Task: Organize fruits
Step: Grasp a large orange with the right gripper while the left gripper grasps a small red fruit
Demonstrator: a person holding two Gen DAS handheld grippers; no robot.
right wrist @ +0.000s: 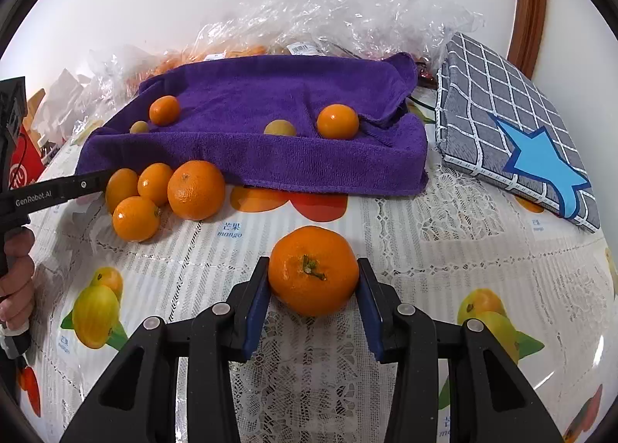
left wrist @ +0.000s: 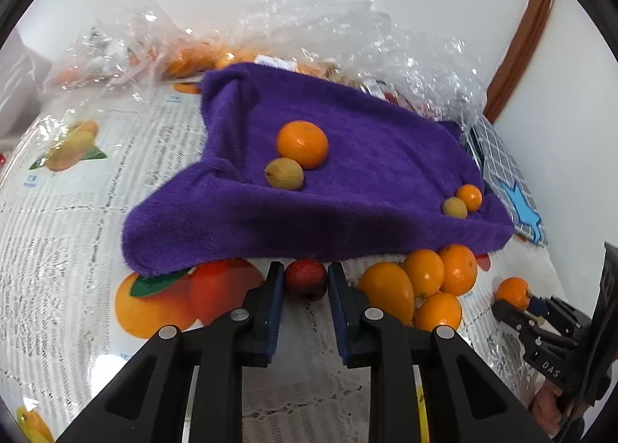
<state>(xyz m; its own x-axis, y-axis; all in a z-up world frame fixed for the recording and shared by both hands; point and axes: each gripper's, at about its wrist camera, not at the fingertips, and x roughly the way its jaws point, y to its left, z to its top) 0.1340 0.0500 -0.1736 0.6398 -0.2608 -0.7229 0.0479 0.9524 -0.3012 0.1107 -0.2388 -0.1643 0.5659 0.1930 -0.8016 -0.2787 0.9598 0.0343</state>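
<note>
My left gripper [left wrist: 306, 280] clamps a small dark-red fruit [left wrist: 306, 279] at the near edge of the purple towel [left wrist: 370, 188], while my right gripper [right wrist: 313, 278] grips a mandarin [right wrist: 313, 270] over the fruit-print tablecloth [right wrist: 444, 249]. Four oranges [right wrist: 164, 195] cluster by the towel's front; two oranges and two small yellowish fruits rest on it.

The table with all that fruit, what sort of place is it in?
Probably a home dining table: a fruit-printed tablecloth, a purple towel with oranges on it, and plastic grocery bags against a plain wall.
</note>
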